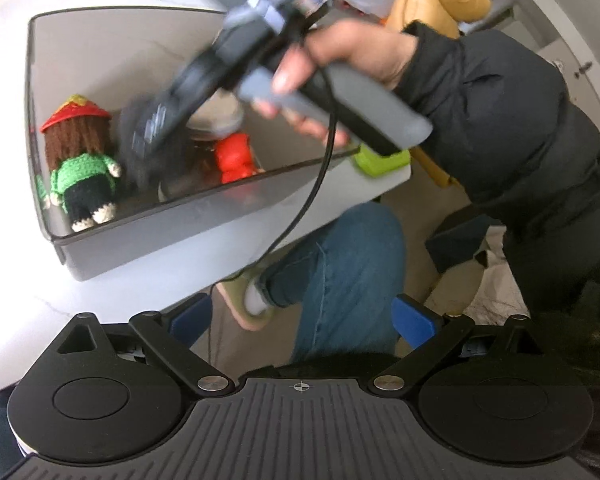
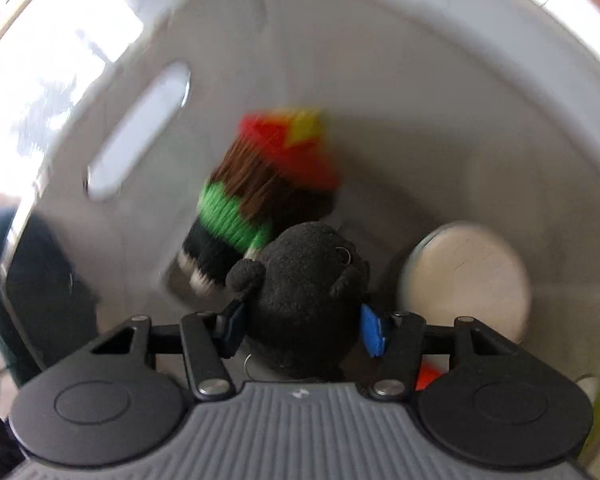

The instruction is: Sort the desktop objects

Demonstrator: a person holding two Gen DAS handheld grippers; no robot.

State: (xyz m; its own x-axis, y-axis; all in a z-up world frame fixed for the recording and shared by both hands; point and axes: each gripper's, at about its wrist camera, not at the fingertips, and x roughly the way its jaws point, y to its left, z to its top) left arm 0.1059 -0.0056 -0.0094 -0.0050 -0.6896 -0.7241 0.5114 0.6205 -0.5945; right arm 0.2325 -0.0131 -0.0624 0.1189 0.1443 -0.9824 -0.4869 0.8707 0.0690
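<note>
While the person's right hand point(image 1: 340, 68) grips the grey handle with fingers wrapped round it and the dark padded sleeve point(image 1: 500, 120) angled down from the upper right, the right gripper point(image 2: 298, 330) points steeply down into the grey rectangular plastic bin point(image 1: 140, 236). Its blue-padded fingers point(image 2: 370, 334) sit against either side of a black fuzzy plush toy point(image 2: 300, 300) — the pads seem to touch its flanks, though blur leaves the firmness of the pinch unclear. Inside the bin, a crocheted doll with a red hat, brown hair and green top point(image 1: 82, 156) lies just beyond the plush, a round white lidded container point(image 2: 468, 280) sits beside it, and a small red figure point(image 1: 234, 156) rests near the bin's front wall. Outside the bin, the left gripper point(image 1: 302, 318) hangs tilted downward — jaws spread wide, nothing between them.
</note>
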